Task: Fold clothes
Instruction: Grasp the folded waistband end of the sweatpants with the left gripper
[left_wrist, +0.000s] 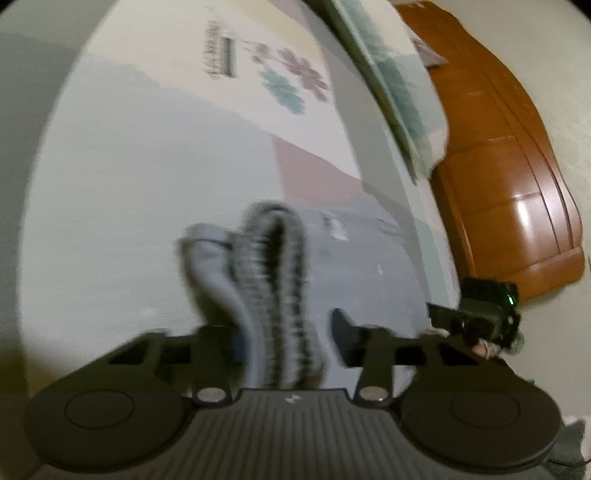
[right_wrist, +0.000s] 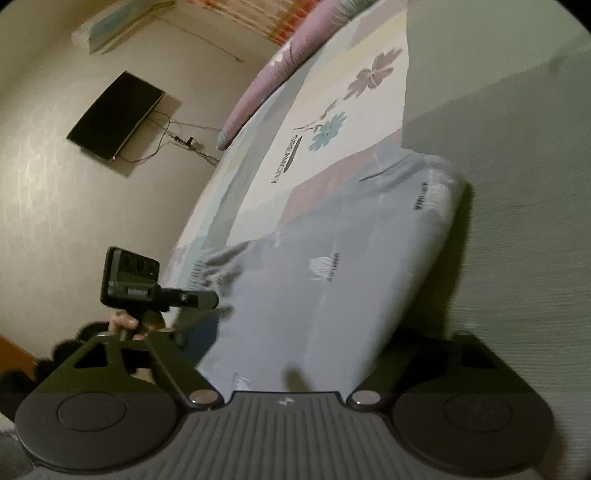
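A: Where the bed (right_wrist: 498, 221) fills most of both views, we see its pale sheet with a flower print (left_wrist: 295, 81) and some lettering, and a long pink bolster (right_wrist: 280, 62) lying along its far edge.

B: We also see a wooden headboard (left_wrist: 517, 184) beside it in the left view, and a dark flat screen (right_wrist: 114, 116) on the wall with cables hanging below it in the right view.

A: The grey garment (right_wrist: 332, 266) lies on the sheet near us, spread towards the flower print, with small printed marks on it.

B: Its ribbed, striped edge (left_wrist: 273, 288) stands up in a bunch between the left tongs (left_wrist: 286, 332). The view is blurred, but we read those tongs as clamped on that bunch of fabric.

A: The right tongs (right_wrist: 291, 354) are less clear. We see grey cloth running up between the fingers, yet one finger is hidden behind it, so we cannot tell whether they are apart or gripping.

B: Each view also shows the other tool at its side, with part of a hand (right_wrist: 123, 323) around the handle.
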